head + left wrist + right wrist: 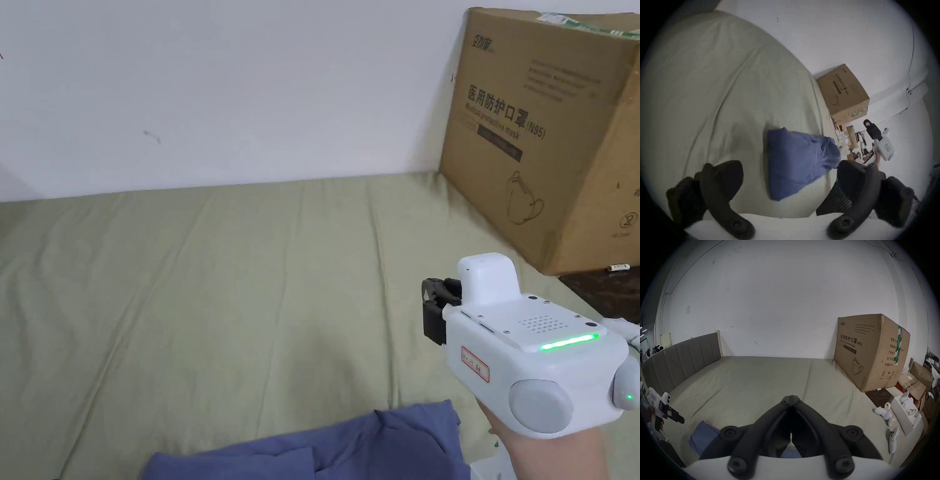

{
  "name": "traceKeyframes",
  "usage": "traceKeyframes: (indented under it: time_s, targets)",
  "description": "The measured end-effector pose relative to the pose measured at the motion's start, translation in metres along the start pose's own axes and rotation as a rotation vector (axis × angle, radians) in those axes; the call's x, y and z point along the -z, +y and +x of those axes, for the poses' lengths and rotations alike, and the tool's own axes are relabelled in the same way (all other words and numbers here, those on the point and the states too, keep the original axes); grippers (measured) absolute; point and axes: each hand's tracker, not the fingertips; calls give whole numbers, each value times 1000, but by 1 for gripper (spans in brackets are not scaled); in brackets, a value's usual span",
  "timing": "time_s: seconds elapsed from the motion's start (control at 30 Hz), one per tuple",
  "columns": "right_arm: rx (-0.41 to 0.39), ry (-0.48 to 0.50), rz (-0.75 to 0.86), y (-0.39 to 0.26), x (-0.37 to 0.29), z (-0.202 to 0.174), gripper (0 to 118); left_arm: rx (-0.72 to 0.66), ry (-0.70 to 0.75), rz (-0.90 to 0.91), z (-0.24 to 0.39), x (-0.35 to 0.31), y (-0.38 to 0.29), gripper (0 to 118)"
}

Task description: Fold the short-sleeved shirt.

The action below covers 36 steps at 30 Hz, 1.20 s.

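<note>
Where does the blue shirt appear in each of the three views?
Head view: blue shirt at the bottom edge, left of the right gripper.
Left gripper view: lower centre, on the bed between the open jaws.
Right gripper view: lower left, partly behind the shut jaws.
Shared landmark: the cardboard box.

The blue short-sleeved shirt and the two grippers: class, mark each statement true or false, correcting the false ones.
1. The blue short-sleeved shirt lies on the pale green bed sheet. True.
2. The right gripper is open. False: its jaws meet at the tips, gripping nothing.
3. The left gripper is clamped on the shirt. False: its jaws stand wide apart.
4. A brown cardboard box stands by the white wall. True.
</note>
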Motion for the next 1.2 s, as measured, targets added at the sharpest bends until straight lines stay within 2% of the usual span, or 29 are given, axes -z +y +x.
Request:
traceKeyframes:
  time_s: [0.07,0.13,0.2,0.27,0.33,0.4,0.43,0.47,0.5,0.53,0.57,0.6,0.63,0.67,0.73,0.8,0.87,0.9,0.97,1.07,1.13,1.2]
  targets:
    - [-5,0,-8,-2,2,0,0,-54,-7,-40,-14,10,-6,118]
    - [-8,0,-20,-4,4,0,0,-116,-72,-60,-33,31,-8,118]
    - [-8,-2,-33,-6,6,1,0,-224,-190,-98,-47,54,-11,118]
    - [-9,-6,-45,-8,8,1,0,-290,-372,-86,-51,70,-13,118]
    - [-15,-11,-56,-10,10,1,0,-338,-426,-101,-47,91,-14,118]
    - [-21,-12,-63,-12,11,0,0,-284,-451,-186,-32,108,-15,117]
    - [-22,-12,-67,-12,12,-1,0,-199,-400,-200,-26,112,-15,116]
    - [-19,-11,-70,-13,12,-1,0,-142,-372,-201,-23,114,-15,110]
    - [-14,-11,-71,-13,13,-1,0,-131,-368,-189,-29,113,-13,94]
    - [-6,-9,-73,-14,13,-1,0,-156,-352,-166,-35,109,-12,61]
    - [1,-7,-74,-15,13,-1,0,-176,-281,-147,-43,107,-11,10]
    - [7,-6,-75,-15,13,-1,0,-200,-109,-153,-54,106,-12,10]
    - [11,-4,-76,-16,13,-1,0,-204,-51,-171,-66,105,-19,10]
    - [15,-3,-79,-16,13,-1,0,-239,-246,-120,-50,102,-17,10]
    - [21,-1,-81,-16,13,-1,0,-130,-97,-128,-32,103,-18,9]
    - [29,5,-77,-15,9,-1,0,-124,-47,-112,-32,95,-8,10]
    - [29,11,-62,-11,3,0,0,-39,-17,-100,-13,78,-3,10]
    - [27,12,-54,-9,1,0,0,6,-3,-98,24,67,-12,10]
    - [21,13,-35,-4,-5,2,0,97,168,-74,65,42,-6,10]
    - [21,18,-19,0,-12,6,0,198,516,-45,105,18,5,10]
    - [26,21,-13,0,-15,8,0,305,637,-61,131,19,4,10]
    - [42,26,-10,-1,-17,9,0,398,684,-75,146,34,1,10]
